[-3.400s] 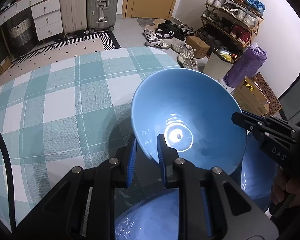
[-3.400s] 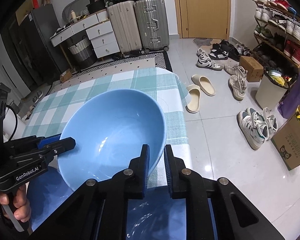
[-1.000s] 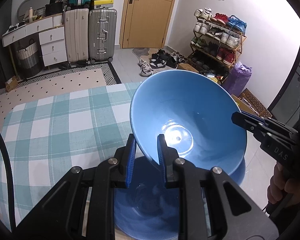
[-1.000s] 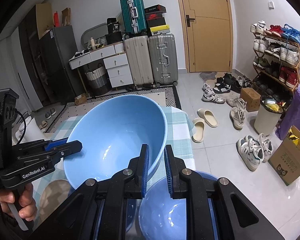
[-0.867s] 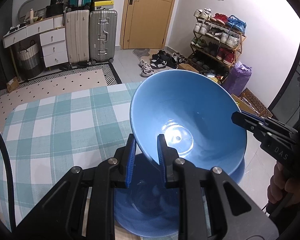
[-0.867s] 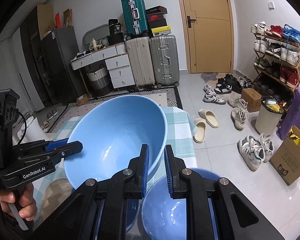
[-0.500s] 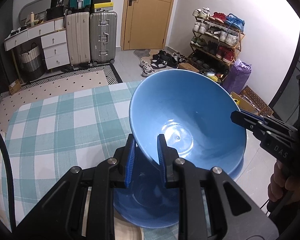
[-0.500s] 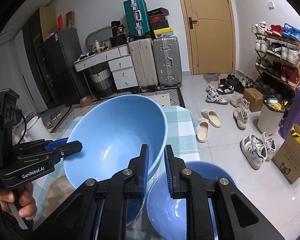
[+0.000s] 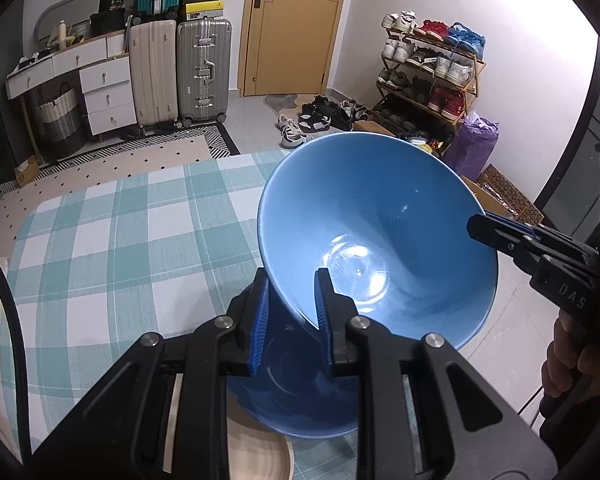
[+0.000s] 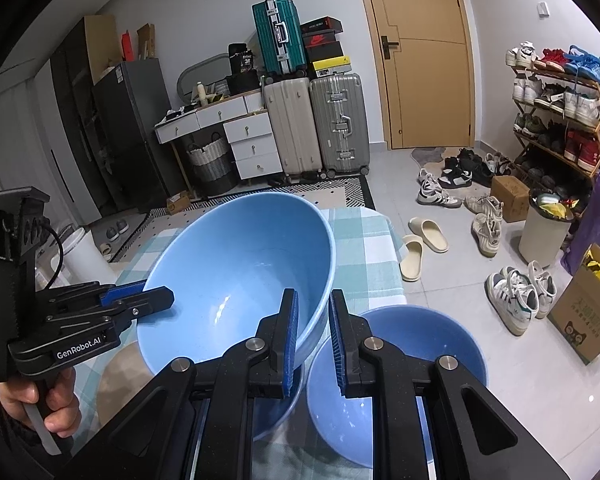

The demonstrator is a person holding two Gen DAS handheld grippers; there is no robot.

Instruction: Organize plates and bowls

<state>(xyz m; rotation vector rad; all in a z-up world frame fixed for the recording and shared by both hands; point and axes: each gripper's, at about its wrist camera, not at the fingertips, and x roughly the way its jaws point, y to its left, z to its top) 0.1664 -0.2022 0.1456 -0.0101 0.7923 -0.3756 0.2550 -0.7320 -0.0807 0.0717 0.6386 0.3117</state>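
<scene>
We hold one big bowl (image 9: 376, 232) between us, clear of the checked table (image 9: 112, 236), and it hangs tilted with its mouth turned up and toward the cameras. On the left, our left gripper (image 9: 290, 312) is clamped on the near-left rim, one pad inside the wall and one outside. On the right, our right gripper (image 10: 312, 336) is pinched just as tight on the opposite rim – so both hands are equally near, and neither can let go alone. The bowl is round, so it has no long axis to speak of; what matters is its tilt and what lies under it. In the left wrist view a second bowl (image 9: 300, 392) sits directly below the held one, upright on the table, with a tan plate (image 9: 256, 456) showing just beneath its near edge. Further right, the right wrist view shows a third bowl (image 10: 412, 364) standing near the table's right edge, beside the one below. We judge the coming move to be a nesting – level the held bowl, centre it over the one beneath, lower it straight down, then loosen both grips together.
</scene>
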